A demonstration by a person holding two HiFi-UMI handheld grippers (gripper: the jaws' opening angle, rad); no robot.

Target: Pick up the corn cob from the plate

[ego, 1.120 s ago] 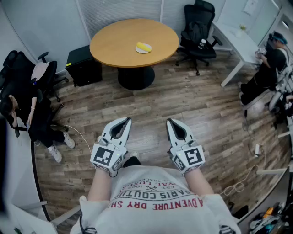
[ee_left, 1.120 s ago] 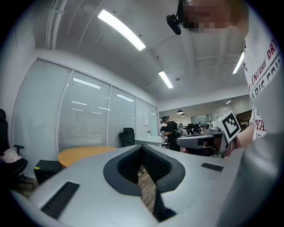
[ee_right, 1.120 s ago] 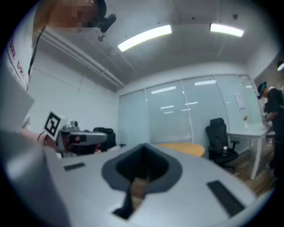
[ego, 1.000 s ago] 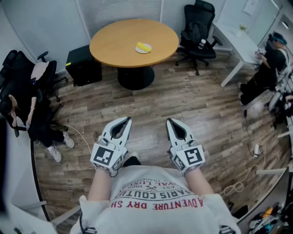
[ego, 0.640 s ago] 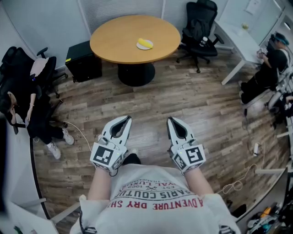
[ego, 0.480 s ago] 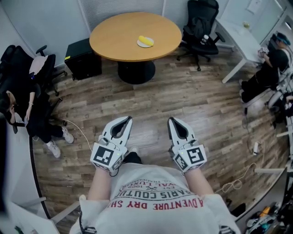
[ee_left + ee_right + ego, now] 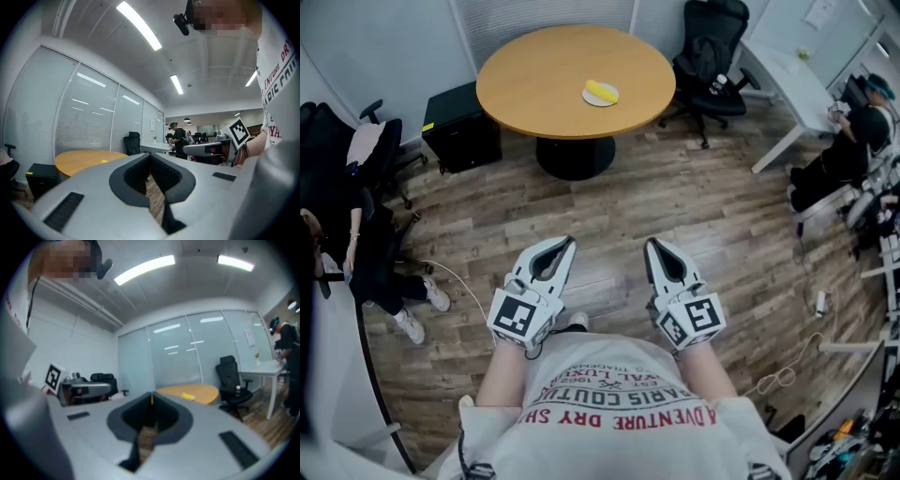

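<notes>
- The corn cob [image 7: 600,91] is lying on a small white plate [image 7: 602,102] on top of the round table [image 7: 534,75], right of the table's centre in the head view and well in from its edge.
- In the left gripper view the cob [image 7: 104,161] is showing only as a small yellow fleck on the tabletop; in the right gripper view [image 7: 187,396] it is a short yellow bar.
- The left gripper [image 7: 568,242] and the right gripper [image 7: 653,244] are both hanging well short of the table, over the wood floor [image 7: 675,206] on its near side, and pointing level towards it.
- Both grippers are showing their jaws closed tip to tip, with nothing between them.
- By my judgement, the cob is going to handle as light and stiff, rounded and rather slick, so it is likely to roll on the plate if nudged.
- A hold across its middle, with the pads squeezing the rounded sides, is looking safest to me.
- Its long axis is running slantwise on the plate, from far-left to near-right across the table in the head view, lying flat.
- Which end is the thicker is too small to tell.
</notes>
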